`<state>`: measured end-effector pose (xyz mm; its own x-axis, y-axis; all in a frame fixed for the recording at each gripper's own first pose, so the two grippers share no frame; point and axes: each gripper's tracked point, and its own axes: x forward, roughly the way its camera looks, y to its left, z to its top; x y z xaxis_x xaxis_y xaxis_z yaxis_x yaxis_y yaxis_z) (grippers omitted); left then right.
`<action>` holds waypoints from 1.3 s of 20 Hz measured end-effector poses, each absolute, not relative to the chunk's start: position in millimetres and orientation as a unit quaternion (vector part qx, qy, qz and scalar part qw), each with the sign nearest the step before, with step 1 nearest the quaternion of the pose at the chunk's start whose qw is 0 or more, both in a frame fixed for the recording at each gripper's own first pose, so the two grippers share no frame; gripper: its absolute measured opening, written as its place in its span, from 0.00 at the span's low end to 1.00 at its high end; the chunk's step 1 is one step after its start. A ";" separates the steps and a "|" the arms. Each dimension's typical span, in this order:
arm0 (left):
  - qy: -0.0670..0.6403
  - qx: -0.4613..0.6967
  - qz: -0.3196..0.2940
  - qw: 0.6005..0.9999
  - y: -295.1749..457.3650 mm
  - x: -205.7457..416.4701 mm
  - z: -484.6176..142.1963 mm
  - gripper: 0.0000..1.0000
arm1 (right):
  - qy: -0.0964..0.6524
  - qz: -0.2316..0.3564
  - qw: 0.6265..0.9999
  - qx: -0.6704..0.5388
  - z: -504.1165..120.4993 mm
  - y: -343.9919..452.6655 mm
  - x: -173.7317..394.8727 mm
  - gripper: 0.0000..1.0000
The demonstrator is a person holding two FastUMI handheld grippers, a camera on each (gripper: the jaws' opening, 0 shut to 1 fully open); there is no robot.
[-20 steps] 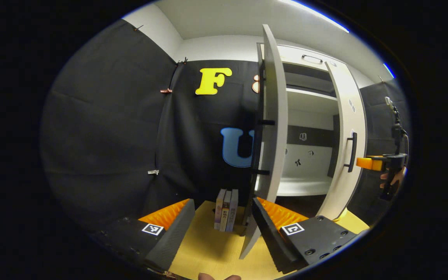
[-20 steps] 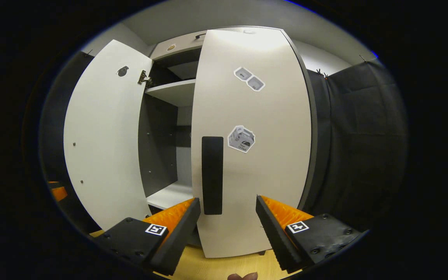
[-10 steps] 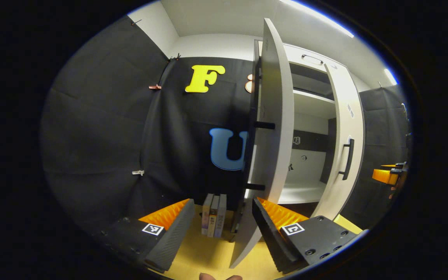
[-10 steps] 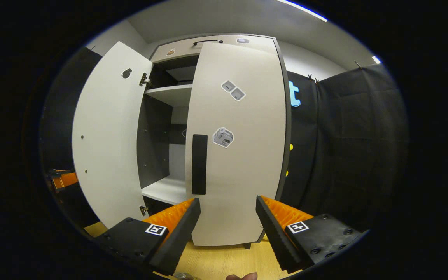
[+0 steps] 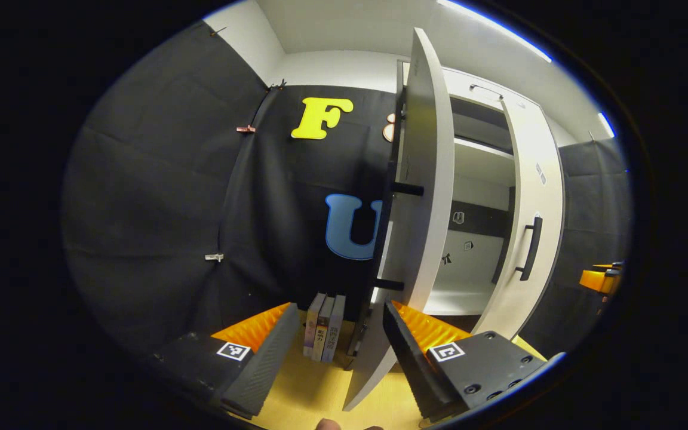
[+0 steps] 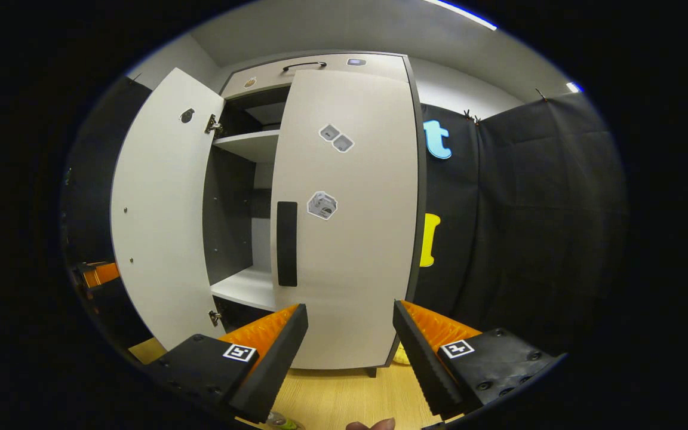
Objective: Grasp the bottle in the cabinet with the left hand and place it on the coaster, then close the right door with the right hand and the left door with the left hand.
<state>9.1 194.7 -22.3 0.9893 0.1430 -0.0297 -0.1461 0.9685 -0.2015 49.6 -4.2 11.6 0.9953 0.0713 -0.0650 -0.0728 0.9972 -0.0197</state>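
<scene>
The white cabinet's left door (image 5: pixel 424 203) stands wide open and edge-on, with its black handle (image 5: pixel 404 190) sticking out to the left. My left gripper (image 5: pixel 338 319) is open just in front of that door's lower edge, nothing between its fingers. The right door (image 6: pixel 344 227) with its black handle (image 6: pixel 286 243) is swung almost shut. My right gripper (image 6: pixel 350 322) is open, a short way back from that door and not touching it. The lower shelf (image 6: pixel 245 286) is bare where it shows. The right gripper (image 5: pixel 601 278) also appears far right in the left gripper view.
Three books (image 5: pixel 320 334) stand upright on the yellow wooden table (image 5: pixel 314 388) to the left of the cabinet. The upper shelf (image 6: pixel 248 143) is bare. Black cloth walls close in on both sides. The left gripper (image 6: pixel 96 273) peeks out behind the open left door (image 6: pixel 159 221).
The right door has swung nearer to shut and my right gripper has drawn back from it. My left gripper has shifted slightly along the left door's edge.
</scene>
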 end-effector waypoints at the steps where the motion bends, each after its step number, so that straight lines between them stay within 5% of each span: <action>1: 0.009 -0.101 0.067 0.993 185.6 8.6 -21.9 0.93 | 0.034 0.036 0.999 -0.010 10.6 -6.9 48.9 0.96; 26: 0.010 -0.035 -0.045 0.998 5.3 81.1 -6.1 0.91 | 0.055 -0.026 0.998 0.020 -5.6 -130.2 27.0 0.96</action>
